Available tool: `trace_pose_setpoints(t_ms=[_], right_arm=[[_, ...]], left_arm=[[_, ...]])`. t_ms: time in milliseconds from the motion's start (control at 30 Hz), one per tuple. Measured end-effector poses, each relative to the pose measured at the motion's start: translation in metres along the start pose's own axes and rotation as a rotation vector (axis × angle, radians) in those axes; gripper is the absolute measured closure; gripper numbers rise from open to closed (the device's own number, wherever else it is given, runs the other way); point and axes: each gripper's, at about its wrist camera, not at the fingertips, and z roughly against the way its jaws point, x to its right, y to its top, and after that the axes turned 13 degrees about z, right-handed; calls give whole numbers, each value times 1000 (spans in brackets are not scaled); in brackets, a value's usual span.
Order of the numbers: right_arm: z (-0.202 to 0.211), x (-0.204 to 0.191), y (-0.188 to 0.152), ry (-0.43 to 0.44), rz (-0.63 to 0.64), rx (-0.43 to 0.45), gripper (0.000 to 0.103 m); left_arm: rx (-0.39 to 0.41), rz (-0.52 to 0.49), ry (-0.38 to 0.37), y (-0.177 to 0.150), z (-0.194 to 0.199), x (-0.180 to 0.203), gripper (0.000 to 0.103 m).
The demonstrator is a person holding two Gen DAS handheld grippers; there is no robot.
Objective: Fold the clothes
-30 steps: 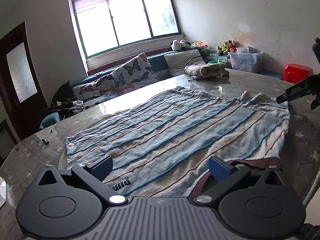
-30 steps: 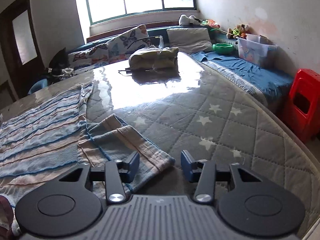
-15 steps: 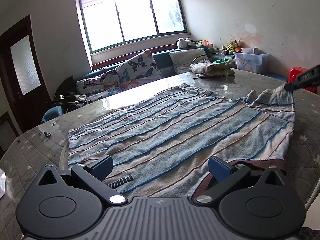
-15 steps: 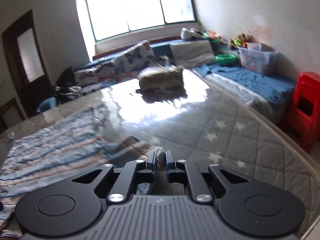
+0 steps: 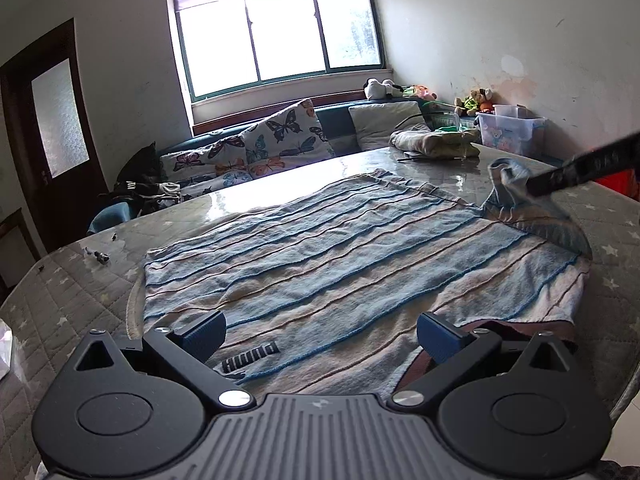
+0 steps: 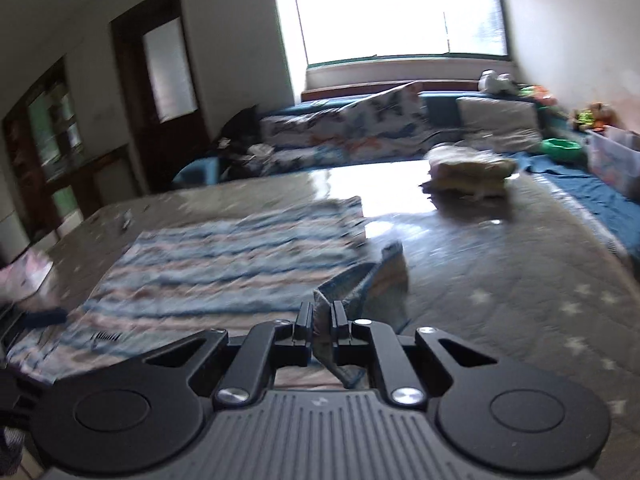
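Note:
A blue and beige striped shirt (image 5: 340, 256) lies spread flat on the quilted table (image 5: 60, 292). My left gripper (image 5: 320, 330) is open, just above the shirt's near hem by its black logo. My right gripper (image 6: 321, 314) is shut on the shirt's sleeve (image 6: 376, 280) and holds it lifted off the table at the shirt's right side. From the left wrist view the right gripper's fingers (image 5: 580, 170) show at the right edge with the raised sleeve (image 5: 516, 184) in them. The right wrist view is blurred by motion.
A folded beige garment (image 5: 436, 142) lies at the table's far side, also in the right wrist view (image 6: 472, 174). Small bits (image 5: 100, 256) lie at the table's left. A bench with butterfly cushions (image 5: 280, 136) stands behind. A red stool (image 5: 620, 180) is at right.
My right gripper closed on the sleeve, then lifted it and swung left toward the shirt's body. My left gripper stayed open over the near hem.

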Motion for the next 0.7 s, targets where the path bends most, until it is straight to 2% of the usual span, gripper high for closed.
trace_pose_setpoints(t_ms=[167, 300, 467, 700], right_arm=[[-15, -17, -4, 81, -1, -34, 94], [-15, -23, -7, 120, 10, -42, 88], [-16, -5, 3, 73, 36, -56, 88], [-58, 23, 21, 38, 124, -144, 88]], left_arm=[[-9, 4, -2, -1, -3, 1, 0], [-13, -1, -10, -1, -5, 4, 0], [-6, -12, -32, 6, -8, 14, 0], [0, -64, -86, 18, -22, 44, 0]])
